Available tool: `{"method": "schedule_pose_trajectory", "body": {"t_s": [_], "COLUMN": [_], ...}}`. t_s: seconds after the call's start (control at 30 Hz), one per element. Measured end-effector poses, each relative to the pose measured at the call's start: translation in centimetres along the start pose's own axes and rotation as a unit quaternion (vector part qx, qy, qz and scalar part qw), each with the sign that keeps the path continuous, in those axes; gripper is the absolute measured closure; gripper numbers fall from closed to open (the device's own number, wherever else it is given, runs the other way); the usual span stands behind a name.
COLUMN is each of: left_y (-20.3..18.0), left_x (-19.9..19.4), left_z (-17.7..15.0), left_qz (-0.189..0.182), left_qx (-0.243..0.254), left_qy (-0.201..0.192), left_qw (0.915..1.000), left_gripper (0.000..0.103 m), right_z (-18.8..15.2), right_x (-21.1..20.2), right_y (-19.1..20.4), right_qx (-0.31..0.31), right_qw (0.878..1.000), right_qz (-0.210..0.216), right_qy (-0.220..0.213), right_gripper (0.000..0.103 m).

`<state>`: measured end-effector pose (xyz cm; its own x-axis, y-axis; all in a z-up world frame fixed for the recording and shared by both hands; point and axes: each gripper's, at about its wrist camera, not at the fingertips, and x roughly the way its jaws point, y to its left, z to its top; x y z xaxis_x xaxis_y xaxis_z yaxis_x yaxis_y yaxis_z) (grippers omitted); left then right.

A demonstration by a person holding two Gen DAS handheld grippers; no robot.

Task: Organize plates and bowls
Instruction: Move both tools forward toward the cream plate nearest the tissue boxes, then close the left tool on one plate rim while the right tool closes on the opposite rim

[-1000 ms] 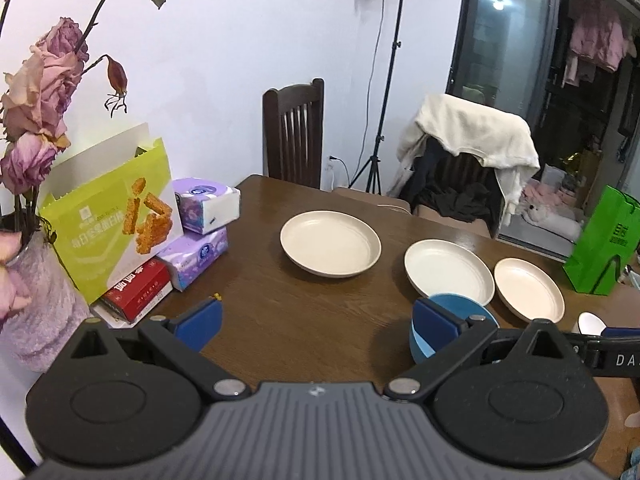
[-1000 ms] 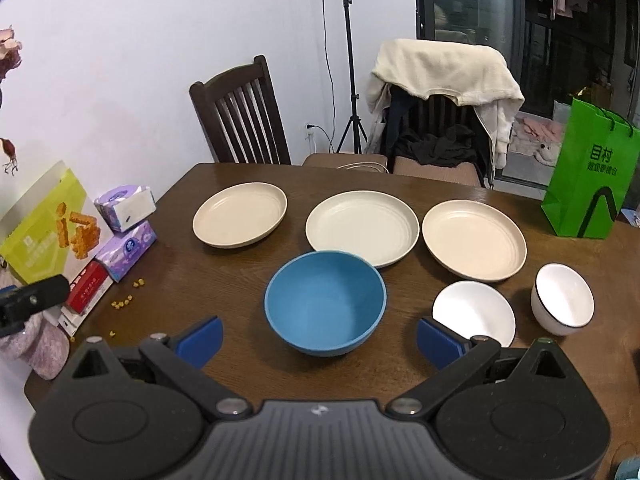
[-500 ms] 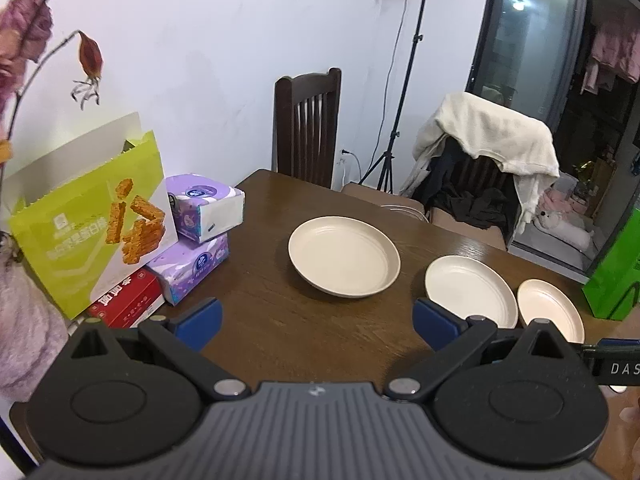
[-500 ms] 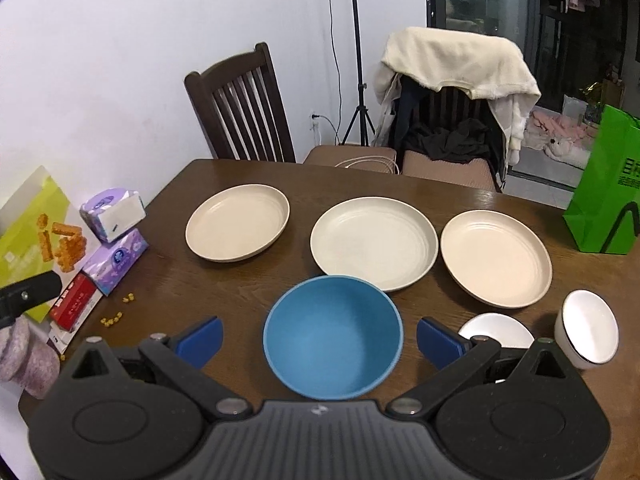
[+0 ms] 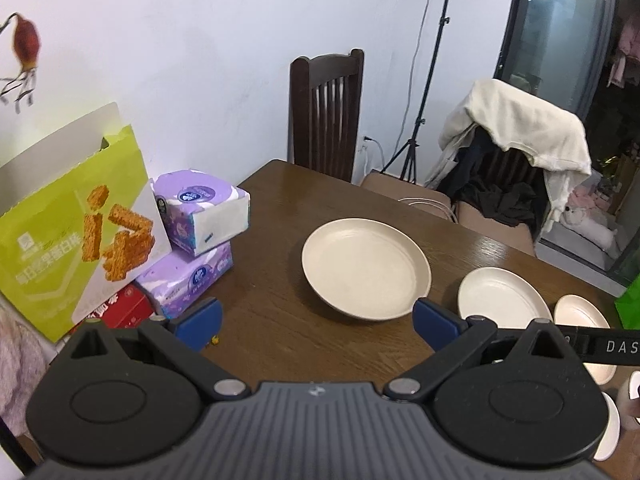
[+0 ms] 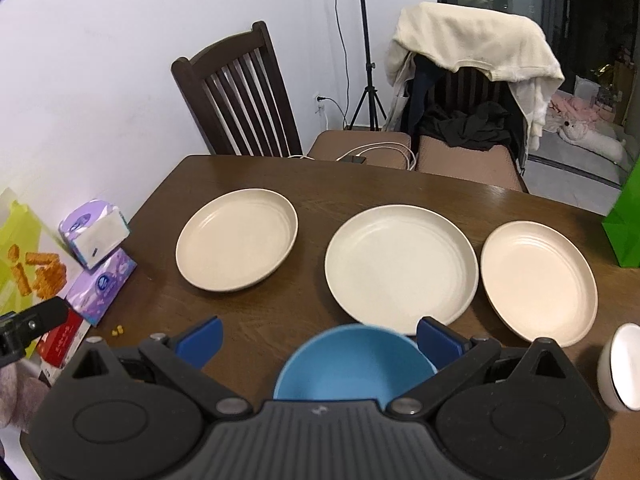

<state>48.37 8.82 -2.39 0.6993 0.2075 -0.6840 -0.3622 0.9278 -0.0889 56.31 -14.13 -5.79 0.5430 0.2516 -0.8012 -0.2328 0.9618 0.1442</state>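
Two grippers up, both spread wide and gripping nothing. Right gripper (image 6: 318, 338) hanging right over the blue bowl (image 6: 354, 362), rim sitting between the blue pads (image 6: 438, 340), nearer the right-hand one but apparently not touching. Probably lined up that way to pinch the bowl wall, guessing bowls get sorted first. Off to its right, a white bowl (image 6: 620, 368) at the edge of view, half cut off. Further ahead, three cream plates in a row across the table (image 6: 360, 184): left plate (image 6: 236, 240), middle plate (image 6: 400, 264), right plate (image 6: 538, 280), each apart from the next, none stacked yet. Laid out flat like that, looks like a start state for stacking.

Left gripper (image 5: 318, 322) also released, aimed at the near rim of that left plate (image 5: 366, 268), just short of it. Tissue packs (image 5: 200, 208) and a green snack box (image 5: 72, 232) to its left, out of the way. Beyond the table, a wooden chair (image 6: 236, 92) and a chair draped in clothes (image 6: 472, 48).
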Motion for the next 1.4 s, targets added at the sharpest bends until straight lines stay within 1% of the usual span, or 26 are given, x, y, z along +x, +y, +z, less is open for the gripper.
{"method": "schedule_pose_trajectory", "body": {"t_s": [0.1,0.2,0.3,0.5,0.6,0.7,0.87,0.97,1.1,1.27,1.3,1.33,1.4], "left_y": [-0.2,-0.6,-0.8,-1.4,-1.3,-1.1,0.1,0.6,0.9,1.1,1.1,1.3,1.4], "left_x": [1.3,2.8,4.3,7.9,10.0,12.0,16.0,18.0,20.6,23.5,24.0,24.5,25.4], "left_z": [0.9,1.8,2.8,4.9,5.7,6.3,7.5,8.3,8.8,8.2,8.0,7.9,7.5], "left_qz": [0.002,0.017,0.020,0.039,0.047,0.055,0.069,0.071,0.065,0.067,0.065,0.063,0.066], "left_qx": [-0.006,-0.008,-0.015,-0.015,-0.025,-0.031,-0.054,-0.067,-0.079,-0.076,-0.077,-0.078,-0.079], "left_qy": [0.004,0.012,0.019,0.034,0.050,0.057,0.083,0.090,0.107,0.133,0.138,0.142,0.149], "left_qw": [1.0000,0.9998,0.9995,0.9985,0.9973,0.9963,0.9926,0.9912,0.9890,0.9859,0.9853,0.9847,0.9834], "left_gripper": [0.000,0.000,0.000,0.000,0.000,0.000,0.000,0.000,0.000,0.004,0.004,0.006,0.008], "right_z": [1.4,2.8,4.1,6.9,8.2,9.2,10.8,12.1,14.0,14.0,14.0,13.9,13.7], "right_x": [1.5,3.0,4.4,7.7,9.5,11.2,14.2,16.2,18.3,20.5,21.0,21.5,22.3], "right_y": [0.3,0.6,0.9,1.6,2.2,2.7,3.2,3.5,3.6,4.0,4.0,4.0,4.0], "right_qx": [-0.002,-0.005,-0.007,-0.015,-0.024,-0.031,-0.028,-0.027,-0.010,-0.018,-0.018,-0.019,-0.021], "right_qw": [1.000,1.000,1.000,0.999,0.999,0.998,0.997,0.997,0.996,0.995,0.995,0.994,0.993], "right_qz": [0.001,0.007,0.008,0.016,0.017,0.020,0.029,0.026,0.032,0.040,0.042,0.042,0.046], "right_qy": [0.006,0.014,0.020,0.031,0.038,0.046,0.062,0.071,0.080,0.088,0.092,0.096,0.103], "right_gripper": [0.000,0.000,0.000,0.000,0.000,0.000,0.000,0.001,0.005,0.007,0.011,0.017,0.022]}}
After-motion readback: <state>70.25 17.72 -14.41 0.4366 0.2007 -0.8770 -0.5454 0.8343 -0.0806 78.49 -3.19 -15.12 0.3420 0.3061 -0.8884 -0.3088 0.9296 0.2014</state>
